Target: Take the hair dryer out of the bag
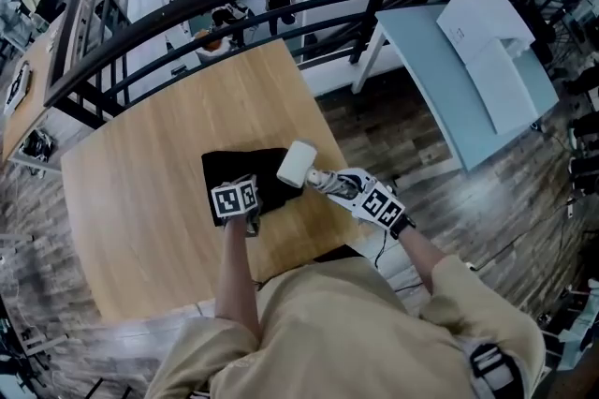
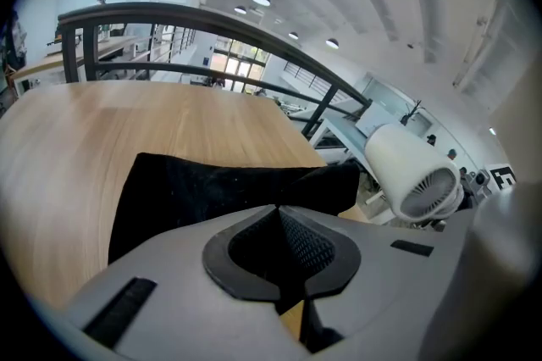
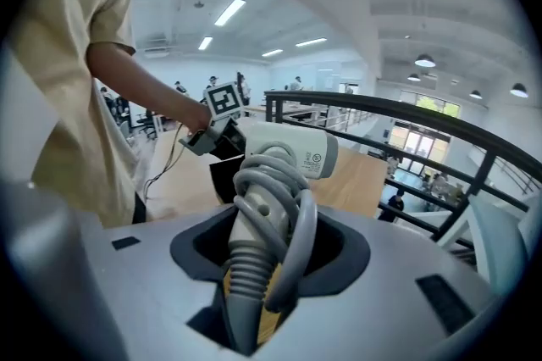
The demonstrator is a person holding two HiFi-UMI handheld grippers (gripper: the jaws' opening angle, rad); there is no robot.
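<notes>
Dryer (image 3: 284, 152) is clear of the bag (image 1: 234, 168). Its whole white body shows in the open air, out ahead of the right gripper (image 3: 262, 266). That gripper's jaws are clamped on the grey handle, with the coiled cord caught in the same grip. From the left gripper (image 2: 284, 245), the dryer hangs off to the right and slightly higher, its vented end facing that way.

The left gripper's jaws are pressed together, and the black cloth rises in a fold to their tips, so they appear to pinch the bag's near edge. The rest of the bag lies flat and slack on the table (image 1: 140, 200) just ahead of them.

Taking the dryer out looks done, since no part of it touches the cloth. What remains, at most, is setting the dryer down beside the bag and letting go of both.
</notes>
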